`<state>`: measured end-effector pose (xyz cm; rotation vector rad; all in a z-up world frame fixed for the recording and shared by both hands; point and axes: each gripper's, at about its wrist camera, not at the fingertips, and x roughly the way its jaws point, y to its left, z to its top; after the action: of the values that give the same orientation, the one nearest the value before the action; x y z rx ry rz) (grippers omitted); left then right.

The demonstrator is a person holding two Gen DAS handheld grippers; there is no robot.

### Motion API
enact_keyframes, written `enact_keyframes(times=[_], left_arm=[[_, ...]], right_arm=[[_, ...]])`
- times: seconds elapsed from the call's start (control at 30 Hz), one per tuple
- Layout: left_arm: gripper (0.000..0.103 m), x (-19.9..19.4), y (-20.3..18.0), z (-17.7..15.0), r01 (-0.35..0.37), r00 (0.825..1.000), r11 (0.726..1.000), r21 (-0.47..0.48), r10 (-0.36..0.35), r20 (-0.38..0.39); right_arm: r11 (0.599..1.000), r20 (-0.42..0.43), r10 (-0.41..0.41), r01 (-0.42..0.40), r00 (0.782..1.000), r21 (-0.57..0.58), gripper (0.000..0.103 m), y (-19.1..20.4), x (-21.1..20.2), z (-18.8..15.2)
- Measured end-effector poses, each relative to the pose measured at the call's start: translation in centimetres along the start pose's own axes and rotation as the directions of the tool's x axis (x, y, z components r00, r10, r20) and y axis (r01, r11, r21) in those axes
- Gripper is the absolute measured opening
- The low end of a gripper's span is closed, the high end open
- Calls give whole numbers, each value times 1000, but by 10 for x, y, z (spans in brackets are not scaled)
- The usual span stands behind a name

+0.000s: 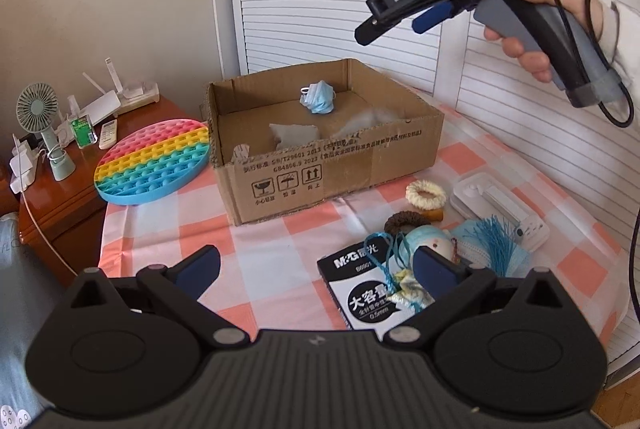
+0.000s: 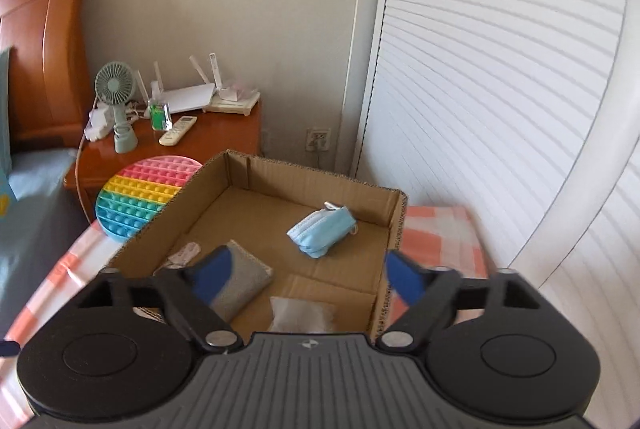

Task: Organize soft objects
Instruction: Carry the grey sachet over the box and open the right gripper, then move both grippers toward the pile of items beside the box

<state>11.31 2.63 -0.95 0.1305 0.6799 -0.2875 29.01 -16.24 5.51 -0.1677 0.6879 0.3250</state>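
Observation:
An open cardboard box (image 1: 340, 169) (image 2: 394, 229) stands on the checked table. In it lie a crumpled blue face mask (image 1: 319, 97) (image 2: 322, 231), a grey cloth (image 1: 292, 135) (image 2: 240, 287) and a white pouch (image 2: 302, 313). My right gripper (image 2: 308, 275) is open and empty, held high above the box; it also shows in the left wrist view (image 1: 394, 23). My left gripper (image 1: 316, 269) is open and empty, low over the table. By its right finger lie a cream scrunchie (image 1: 426, 193), a brown scrunchie (image 1: 402, 221), a blue mask with a tassel (image 1: 492, 245) and a round pale sachet (image 1: 430, 241).
A rainbow pop-it disc (image 1: 154, 161) (image 2: 142, 195) leans at the box's left. A black M&G pen box (image 1: 368, 289) and a white plastic case (image 1: 500, 207) lie on the table. A wooden nightstand (image 2: 224, 125) holds a fan (image 1: 40, 121), router and remote. Louvred doors stand behind.

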Motion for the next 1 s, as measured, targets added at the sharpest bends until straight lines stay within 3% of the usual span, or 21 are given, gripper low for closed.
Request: enact_keyframes(times=[0.07,0.13,0.3,0.7,1.0], left_arm=[[102,-2,1,-2,-2,1000,1000,1,2,-8],[102,-5,2,-3,1,1000,1000,5,-1,-9],[102,-13,-2,-6,6,1000,1000,-4,-6,-2],[102,-26,-14,-20,-3,1000,999,46,3,-1],[102,-19,-27,-23,32,999,996,78,-30,-30]], right_arm=[[999,0,27,-27,1000,25,92,1,-4,-8],[1000,1,19,-19,1000,20,99,4,-12,-18],[1000,-2,9,-9,1000,24,103,12,-36,-46],[995,-32,-22,25,999,97,103,18,-74,-138],[997,-65,-39,43,997,59,103,28,-90,-194]])
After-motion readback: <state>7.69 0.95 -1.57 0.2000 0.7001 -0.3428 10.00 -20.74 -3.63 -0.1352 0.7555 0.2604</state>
